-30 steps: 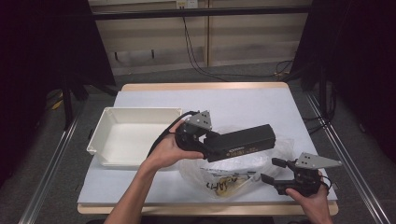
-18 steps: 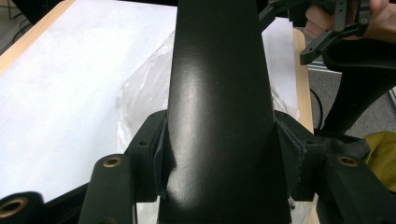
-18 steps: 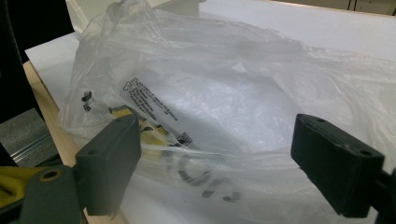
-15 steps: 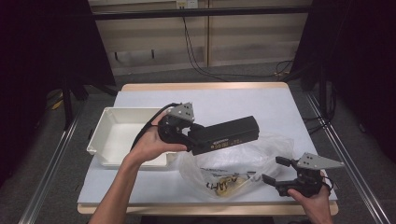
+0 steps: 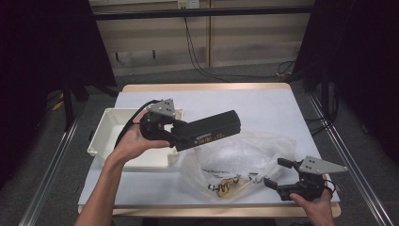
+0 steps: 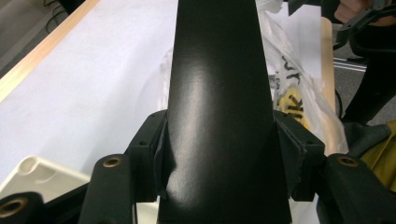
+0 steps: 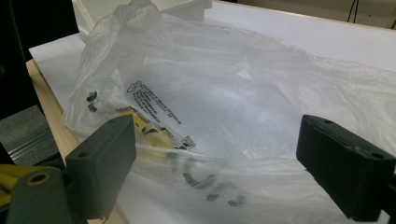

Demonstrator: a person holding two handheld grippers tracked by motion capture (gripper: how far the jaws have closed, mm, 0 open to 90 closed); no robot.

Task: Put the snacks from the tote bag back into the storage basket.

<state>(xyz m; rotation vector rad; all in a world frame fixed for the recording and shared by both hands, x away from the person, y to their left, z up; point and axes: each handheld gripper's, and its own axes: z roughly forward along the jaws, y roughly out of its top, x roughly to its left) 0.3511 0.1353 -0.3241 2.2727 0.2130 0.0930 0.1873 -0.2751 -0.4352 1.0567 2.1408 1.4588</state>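
- One right gripper, near table edge: jaws wide, just been opening, pads apart with nothing pressed between.
- One clear plastic bag just beyond, crumpled, printed.
- One left gripper clamps one long matte black box, held above the bag.
- One white tray left; open table beyond.

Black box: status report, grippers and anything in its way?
Left gripper clamped on black box, held above table. Right gripper open beside plastic bag. White tray left; nothing blocking.
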